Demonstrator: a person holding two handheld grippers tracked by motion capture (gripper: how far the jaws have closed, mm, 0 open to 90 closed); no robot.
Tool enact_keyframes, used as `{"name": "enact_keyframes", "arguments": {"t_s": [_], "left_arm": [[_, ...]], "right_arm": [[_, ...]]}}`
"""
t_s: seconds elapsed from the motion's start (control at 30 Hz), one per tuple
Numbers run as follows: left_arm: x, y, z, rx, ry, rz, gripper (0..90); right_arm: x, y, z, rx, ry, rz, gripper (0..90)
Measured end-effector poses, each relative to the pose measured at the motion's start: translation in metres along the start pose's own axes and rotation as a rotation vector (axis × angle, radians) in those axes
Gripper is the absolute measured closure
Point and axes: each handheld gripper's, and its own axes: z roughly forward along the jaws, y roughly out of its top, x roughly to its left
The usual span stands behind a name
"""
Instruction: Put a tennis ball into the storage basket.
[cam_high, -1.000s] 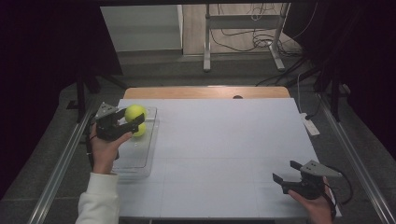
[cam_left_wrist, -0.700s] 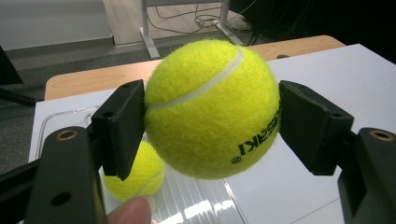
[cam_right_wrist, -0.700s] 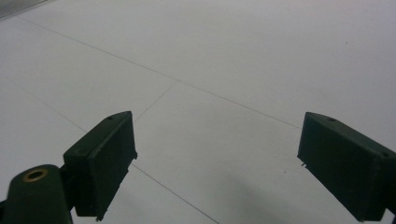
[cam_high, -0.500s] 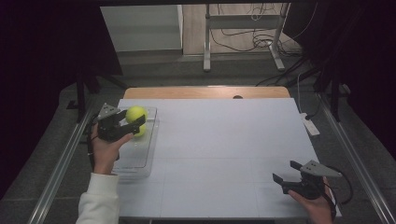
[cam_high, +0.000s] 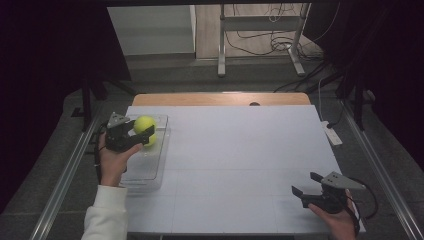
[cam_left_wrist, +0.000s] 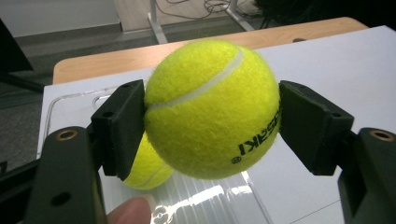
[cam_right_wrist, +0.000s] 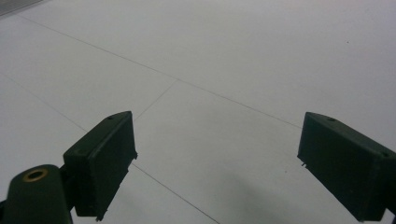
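Observation:
My left gripper (cam_high: 141, 131) is shut on a yellow tennis ball (cam_high: 144, 123) and holds it just above a clear plastic tray (cam_high: 149, 172) at the table's left side. In the left gripper view the ball (cam_left_wrist: 212, 109) sits squeezed between both black pads (cam_left_wrist: 122, 123). A second tennis ball (cam_left_wrist: 145, 164) lies in the tray beneath it, partly hidden; from above this second ball (cam_high: 152, 140) peeks out under the held one. My right gripper (cam_high: 304, 183) rests near the table's front right corner, jaws wide apart. Between them, in the right gripper view (cam_right_wrist: 219, 158), lies bare tabletop.
The white tabletop (cam_high: 240, 150) stretches between the two hands, with a wooden edge (cam_high: 220, 98) at the back. A small white object (cam_high: 332, 134) lies at the right edge. Metal rails (cam_high: 65, 175) run along both sides of the table.
The left gripper with its ball has drifted only a touch toward the near side over the tray. The right gripper has kept still.

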Motion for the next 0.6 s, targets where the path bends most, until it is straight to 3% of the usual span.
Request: {"name": "enact_keyframes", "arguments": {"t_s": [0.6], "left_arm": [[0.007,-0.008,0.0039,0.046,0.024,-0.005,27.5]], "right_arm": [[0.0004,0.0001,0.0,0.0,-0.001,-0.001,11.4]]}}
